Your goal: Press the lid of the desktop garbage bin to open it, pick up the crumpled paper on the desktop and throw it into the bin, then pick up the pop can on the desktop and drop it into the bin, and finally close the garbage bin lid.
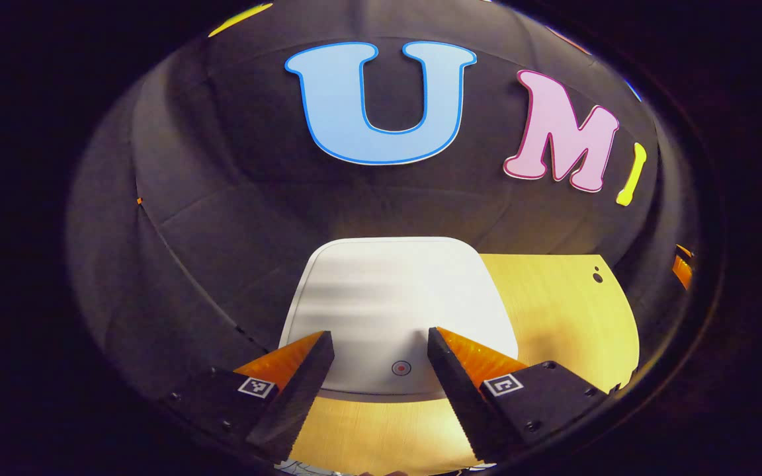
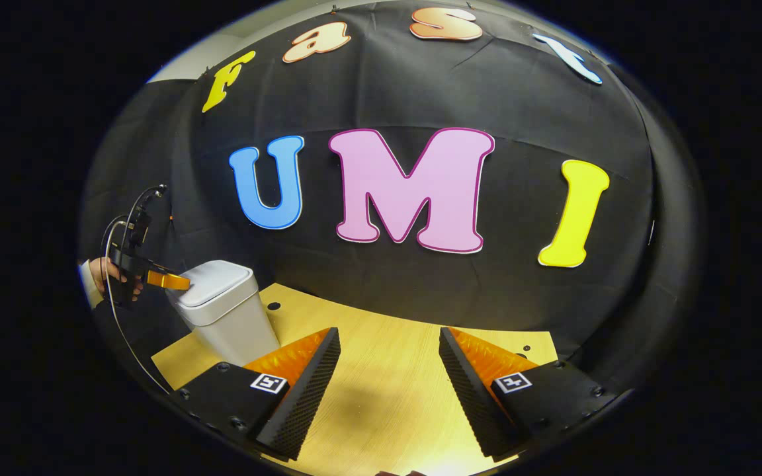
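Here, on the wooden table (image 2: 381,396), the white garbage bin (image 2: 225,311) stands shut at the left edge; the left gripper (image 1: 381,370) hovers over its lid (image 1: 387,297), fingers wide apart and empty. The stiff, smooth lid likely yields to pressure near its front button (image 1: 401,368).

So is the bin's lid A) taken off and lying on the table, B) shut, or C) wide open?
B: in the right gripper view the lid sits flat and closed on the white bin, and in the left gripper view the left tongs hover open just over its near edge.
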### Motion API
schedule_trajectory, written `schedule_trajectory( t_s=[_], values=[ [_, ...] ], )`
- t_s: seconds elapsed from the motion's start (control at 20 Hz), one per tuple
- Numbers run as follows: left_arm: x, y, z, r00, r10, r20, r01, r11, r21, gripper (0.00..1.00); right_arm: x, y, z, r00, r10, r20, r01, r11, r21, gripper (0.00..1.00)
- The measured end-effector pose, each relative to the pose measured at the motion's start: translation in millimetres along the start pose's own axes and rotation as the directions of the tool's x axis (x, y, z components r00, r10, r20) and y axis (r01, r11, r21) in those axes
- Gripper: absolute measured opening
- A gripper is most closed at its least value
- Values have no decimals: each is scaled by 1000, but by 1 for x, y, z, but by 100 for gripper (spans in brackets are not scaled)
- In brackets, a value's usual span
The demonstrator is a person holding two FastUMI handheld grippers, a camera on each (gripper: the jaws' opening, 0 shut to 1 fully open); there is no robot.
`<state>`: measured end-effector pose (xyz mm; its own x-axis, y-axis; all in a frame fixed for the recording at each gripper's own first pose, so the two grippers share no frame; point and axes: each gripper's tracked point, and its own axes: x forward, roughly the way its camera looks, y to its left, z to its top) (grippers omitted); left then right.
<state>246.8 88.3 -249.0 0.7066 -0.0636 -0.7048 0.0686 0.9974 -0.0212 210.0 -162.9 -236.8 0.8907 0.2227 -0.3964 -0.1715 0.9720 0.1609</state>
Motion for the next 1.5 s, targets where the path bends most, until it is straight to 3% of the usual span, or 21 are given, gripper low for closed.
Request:
schedule_trajectory(
  t_s=[0.3,0.4,0.6,0.7,0.9,1.0,1.15,1.35,1.4,1.5],
  values=[
    [2,-3,-6,998,4,-58,-2,1000,19,98,2,3,-5,1000,13,-3,-13,1000,0,97],
    [4,-8,-3,999,-18,-34,20,999,44,98,2,6,-9,1000,22,-8,-22,1000,9,97],
    [9,-17,10,1000,1,29,0,1000,-7,96,-5,9,-10,999,33,-8,-33,999,7,97],
    [4,-20,22,994,-4,109,5,1000,-8,96,-10,11,-9,999,40,-8,-40,999,-5,97],
    [-33,-40,66,949,-26,315,37,999,-30,95,-20,18,1,1000,26,13,-25,999,-27,97],
    [-57,-63,76,927,-53,372,63,998,-14,96,-25,16,5,999,-20,28,21,998,-54,97],
    [-89,-111,85,883,-115,455,127,992,5,96,-33,30,19,997,-20,69,23,998,-51,98],
    [-133,-168,87,815,-158,558,187,982,5,94,-38,21,36,984,-129,120,144,981,-127,98],
    [-144,-183,88,795,-170,583,194,981,21,94,-42,36,44,983,-92,158,115,984,-137,97],
    [-163,-202,79,781,-191,595,198,979,55,94,-51,58,56,976,-49,213,83,985,-153,97]
  ],
)
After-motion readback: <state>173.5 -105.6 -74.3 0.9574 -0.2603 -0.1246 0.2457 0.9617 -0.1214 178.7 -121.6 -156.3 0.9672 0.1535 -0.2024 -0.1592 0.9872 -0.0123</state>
